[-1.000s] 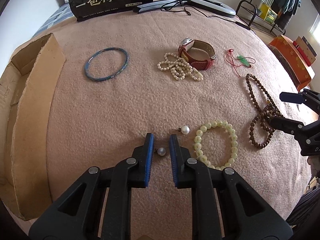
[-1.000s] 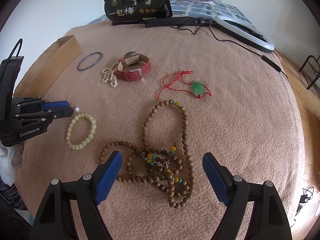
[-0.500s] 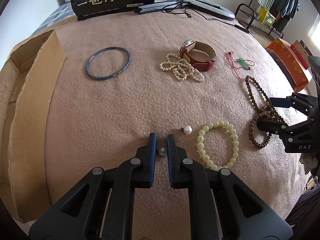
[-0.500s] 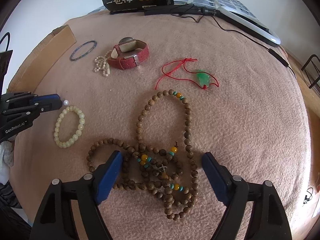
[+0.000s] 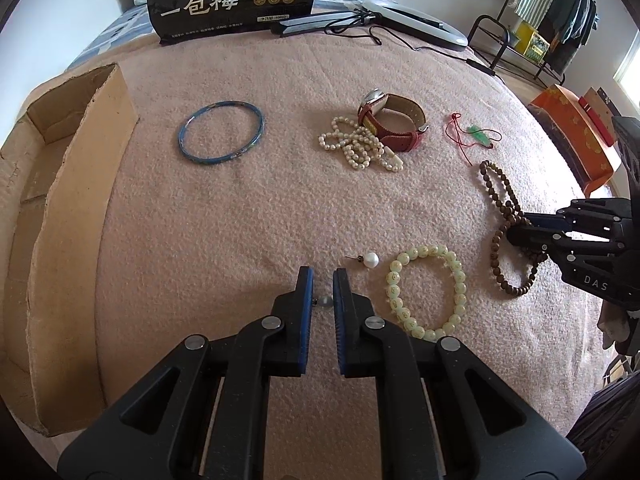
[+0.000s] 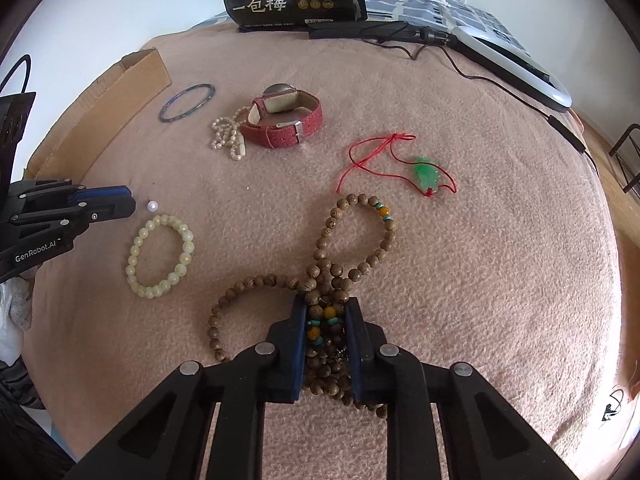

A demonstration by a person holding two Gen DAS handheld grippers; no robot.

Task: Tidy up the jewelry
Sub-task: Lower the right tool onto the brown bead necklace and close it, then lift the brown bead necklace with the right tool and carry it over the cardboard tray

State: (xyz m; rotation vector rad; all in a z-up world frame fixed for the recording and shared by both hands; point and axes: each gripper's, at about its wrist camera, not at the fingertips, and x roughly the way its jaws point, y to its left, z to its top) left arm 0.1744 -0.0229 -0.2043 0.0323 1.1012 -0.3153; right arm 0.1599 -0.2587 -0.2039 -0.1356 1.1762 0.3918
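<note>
Jaws clamped for lifting: my left gripper point(image 5: 322, 300) pinches a pearl earring point(image 5: 325, 301), my right gripper point(image 6: 326, 332), just closed, bunches the wooden bead strand point(image 6: 328, 276).

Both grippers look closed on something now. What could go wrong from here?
1. The left gripper pinches a tiny pearl earring between flat pads; it could pop out on lifting.
2. The right gripper, whose jaws have just closed, clamps only the bunched middle of the wooden bead necklace; trailing loops may drag and snag the pale bead bracelet.
</note>
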